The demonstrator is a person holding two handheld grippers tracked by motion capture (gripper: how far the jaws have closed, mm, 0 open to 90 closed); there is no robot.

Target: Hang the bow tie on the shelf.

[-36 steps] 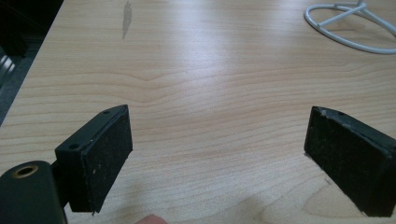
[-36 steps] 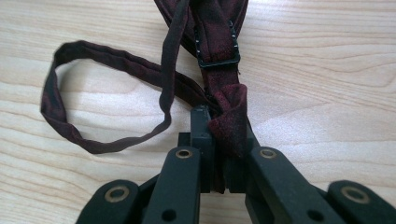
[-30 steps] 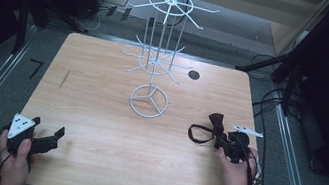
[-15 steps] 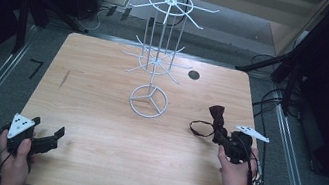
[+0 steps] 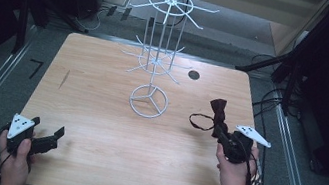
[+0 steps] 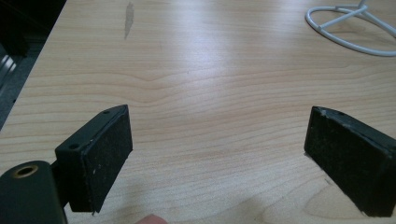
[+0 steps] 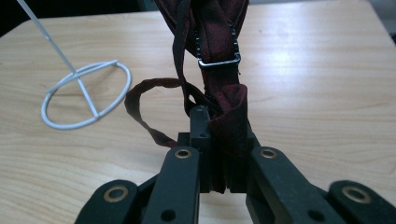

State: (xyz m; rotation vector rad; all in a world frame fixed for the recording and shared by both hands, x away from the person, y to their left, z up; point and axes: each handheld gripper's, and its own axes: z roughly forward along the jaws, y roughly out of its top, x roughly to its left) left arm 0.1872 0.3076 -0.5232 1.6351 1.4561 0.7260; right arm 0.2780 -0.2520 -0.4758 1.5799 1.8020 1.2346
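Note:
A dark maroon bow tie [image 5: 217, 113] with a thin strap loop is clamped in my right gripper [image 5: 223, 132] above the table's right side. In the right gripper view the bow tie [image 7: 219, 56] rises from between the shut jaws, its metal slider showing, and the strap loops out to the left. A white wire display rack [image 5: 157, 56] with radiating hooks stands at the table's middle back on a ring base [image 5: 149, 101]. My left gripper [image 5: 46, 136] rests open at the near left corner; the left gripper view shows bare wood between its pads [image 6: 105, 154].
The wooden table [image 5: 98, 112] has a dark round hole [image 5: 193, 75] at the back right and a dark streak [image 5: 64, 78] at the left. Metal rails and cables run along the floor on both sides. The rack's ring base [image 7: 86, 95] lies left of the bow tie.
My right gripper has lifted the bow tie and turned it more upright, shifting slightly right. The left gripper has not moved.

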